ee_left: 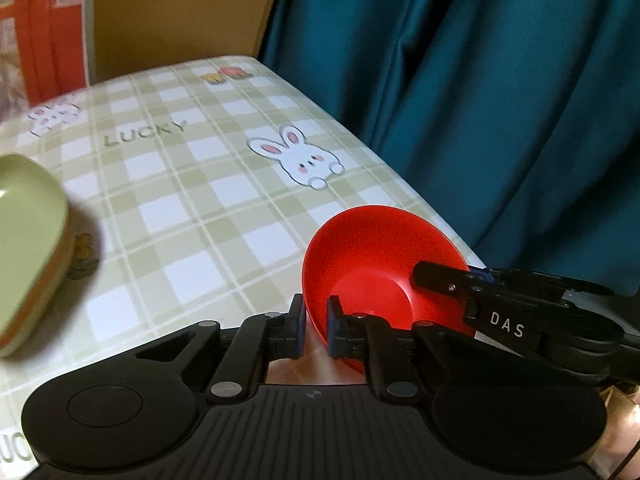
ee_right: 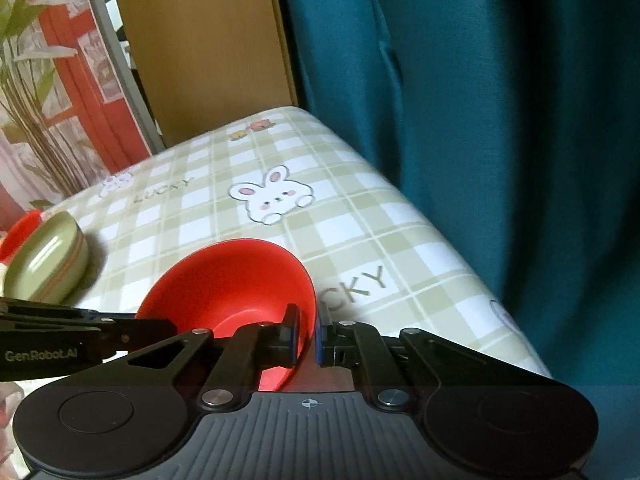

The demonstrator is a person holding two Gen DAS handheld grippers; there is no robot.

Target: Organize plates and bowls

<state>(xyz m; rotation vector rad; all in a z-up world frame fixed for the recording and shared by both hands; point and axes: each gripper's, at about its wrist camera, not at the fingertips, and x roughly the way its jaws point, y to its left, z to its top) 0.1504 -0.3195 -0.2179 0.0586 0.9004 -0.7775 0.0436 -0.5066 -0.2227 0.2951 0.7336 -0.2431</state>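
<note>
Left gripper (ee_left: pixel 316 326): nearest my left camera, at the bottom centre of the frame. I see its two blue-padded fingers clamped on the near-left rim of the red bowl, one pad outside the wall, one inside.

Right gripper (ee_right: pixel 308 334): bottom centre of my right view. Its fingers pinch the bowl's right rim, the left pad inside the bowl, the right pad outside. In the left view it (ee_left: pixel 460 280) comes in from the right edge and grips the opposite rim.

Red bowl (ee_left: pixel 380 268): lower right of centre in the left view, lower centre in the right view (ee_right: pixel 232 284). I have it held by both grippers at opposite sides, tilted so that its open inside faces the cameras. It sits over the near part of the table, close to the edge by the curtain; whether its base touches the cloth I cannot tell.

Green dish (ee_right: pixel 46 264): far left of the right view, resting on the table well apart from the bowl, an orange band around its side. In the left view it (ee_left: pixel 28 248) is blurred at the left edge.

Red item (ee_right: pixel 18 232): just behind the green dish, mostly cut off.

Table (ee_left: pixel 180 200): covered with a green-and-white checked cloth printed with rabbits and "LUCKY".

Curtain (ee_left: pixel 500 100): teal, filling the right of both views.
</note>
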